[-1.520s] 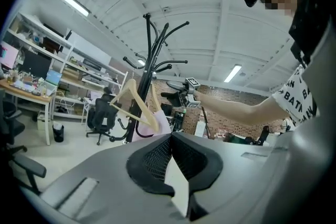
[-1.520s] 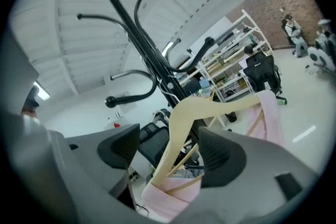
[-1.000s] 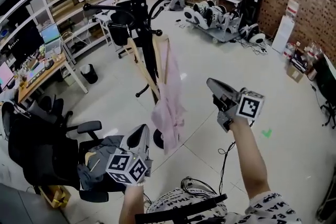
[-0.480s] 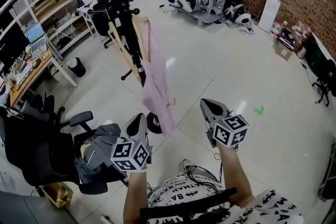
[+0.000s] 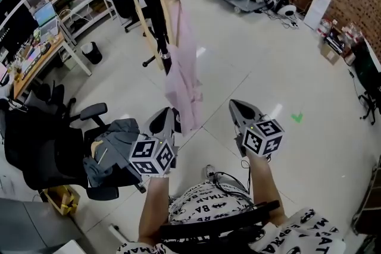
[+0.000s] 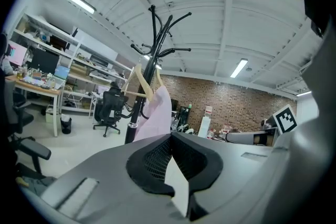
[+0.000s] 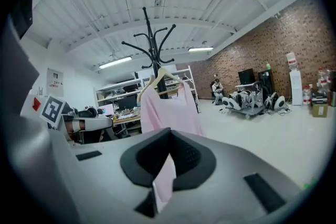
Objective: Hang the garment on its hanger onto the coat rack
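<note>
Head view: the left gripper and the right gripper are held side by side low in the picture, each with its marker cube nearest the person. Ahead of both sets of fingers, and clear of them, a pale pink cloth garment hangs on a light wooden hanger. The hanger sits on a tall black metal coat rack. The garment's lower hem comes down just beyond the left fingers and well to the left of the right fingers. Left of the left fingers stands a black office chair with a crumpled grey garment on its seat.

Left gripper view: the dark ridged fingers are pressed together at their tips, with only a narrow wedge of light behind the meeting point and nothing between them. Beyond the tips and slightly to their left, the pink garment hangs from the rack, whose curved black hooks rise above it.

Right gripper view: these fingers also meet at their tips and pinch nothing. Pink shows through the slit behind the tips. The pink garment on its hanger hangs straight beyond the tips, apart from them, on the rack.
</note>
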Demonstrator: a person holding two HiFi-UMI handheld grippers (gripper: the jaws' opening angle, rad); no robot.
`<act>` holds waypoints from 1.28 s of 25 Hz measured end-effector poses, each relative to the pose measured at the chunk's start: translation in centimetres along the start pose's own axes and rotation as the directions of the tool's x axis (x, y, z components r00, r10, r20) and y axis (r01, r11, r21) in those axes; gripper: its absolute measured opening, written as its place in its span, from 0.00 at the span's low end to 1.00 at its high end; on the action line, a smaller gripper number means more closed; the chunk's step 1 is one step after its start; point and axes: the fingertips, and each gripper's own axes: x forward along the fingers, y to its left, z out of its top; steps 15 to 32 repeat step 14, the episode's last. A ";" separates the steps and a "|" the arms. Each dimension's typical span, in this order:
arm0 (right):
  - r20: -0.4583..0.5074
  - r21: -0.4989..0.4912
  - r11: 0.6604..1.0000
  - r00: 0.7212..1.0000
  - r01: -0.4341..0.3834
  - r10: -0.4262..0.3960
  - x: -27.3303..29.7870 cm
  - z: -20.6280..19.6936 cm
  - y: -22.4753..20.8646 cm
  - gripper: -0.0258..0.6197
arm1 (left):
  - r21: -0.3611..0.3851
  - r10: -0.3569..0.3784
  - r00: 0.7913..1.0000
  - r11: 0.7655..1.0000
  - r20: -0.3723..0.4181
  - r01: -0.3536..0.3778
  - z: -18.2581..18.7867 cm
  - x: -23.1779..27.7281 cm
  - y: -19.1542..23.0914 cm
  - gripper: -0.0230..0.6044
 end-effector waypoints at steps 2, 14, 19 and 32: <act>-0.008 0.008 1.000 1.000 -0.012 0.012 0.3 -0.2 0.2 0.04 | -0.004 -0.002 1.000 1.000 -0.004 0.002 -0.1 0.1 -0.1 0.01; -0.020 -0.006 0.999 0.999 -0.042 0.042 2.1 0.2 0.4 0.04 | -0.025 0.002 1.000 1.000 0.004 -0.001 0.2 1.0 0.7 0.01; -0.020 -0.006 0.999 0.999 -0.042 0.042 2.1 0.2 0.4 0.04 | -0.025 0.002 1.000 1.000 0.004 -0.001 0.2 1.0 0.7 0.01; -0.020 -0.006 0.999 0.999 -0.042 0.042 2.1 0.2 0.4 0.04 | -0.025 0.002 1.000 1.000 0.004 -0.001 0.2 1.0 0.7 0.01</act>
